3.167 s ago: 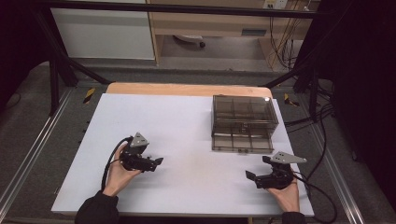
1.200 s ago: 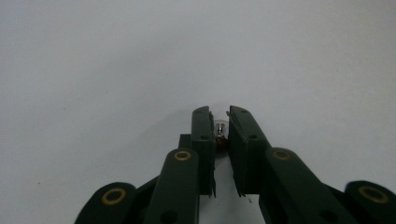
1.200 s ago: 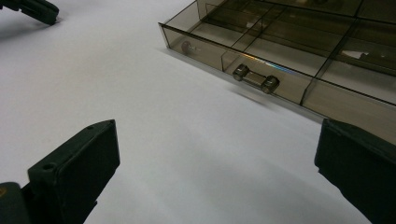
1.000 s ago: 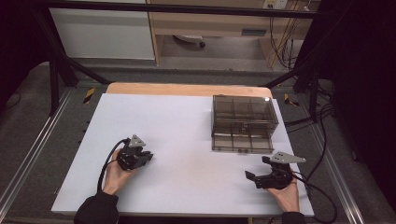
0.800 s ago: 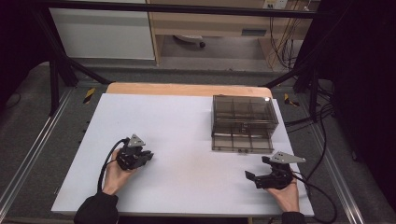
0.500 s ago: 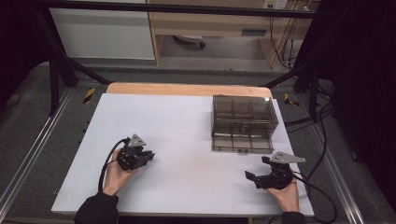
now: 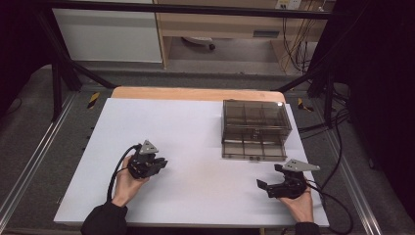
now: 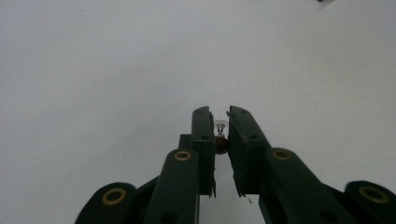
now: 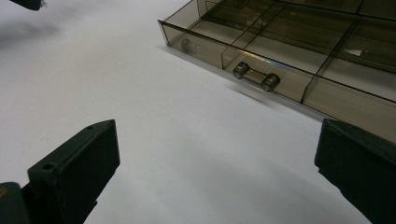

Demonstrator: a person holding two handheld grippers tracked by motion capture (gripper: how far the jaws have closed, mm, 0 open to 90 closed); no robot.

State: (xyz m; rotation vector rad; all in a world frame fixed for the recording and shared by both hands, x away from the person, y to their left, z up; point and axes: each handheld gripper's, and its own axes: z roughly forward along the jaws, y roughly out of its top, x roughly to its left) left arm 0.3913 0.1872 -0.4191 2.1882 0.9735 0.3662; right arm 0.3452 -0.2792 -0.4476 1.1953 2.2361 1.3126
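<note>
My left gripper (image 7: 157,164) rests on the white table (image 7: 195,122) at the left, held in a hand. Its jaws are shut on a tiny clear bulb with a dark red base (image 8: 221,134), pinched near the fingertips of the left gripper (image 8: 220,114). At the front right, my right gripper (image 7: 263,186) points left, and in its own view the right gripper (image 9: 217,154) stands wide open with nothing between its jaws. Beyond it is a smoky transparent compartment box (image 7: 254,115) with its drawer (image 9: 289,56) pulled out; the drawer's small bar handle (image 9: 256,76) faces me.
A wooden strip (image 7: 195,93) edges the table's far side. Cables (image 7: 333,127) hang at the right beyond the table edge. Dark metal frame legs (image 7: 58,78) stand at the back left. The drawer's compartments look bare.
Since the earliest frame the left gripper has drawn slightly left and looks narrower. Over the last second nothing has visibly moved.
</note>
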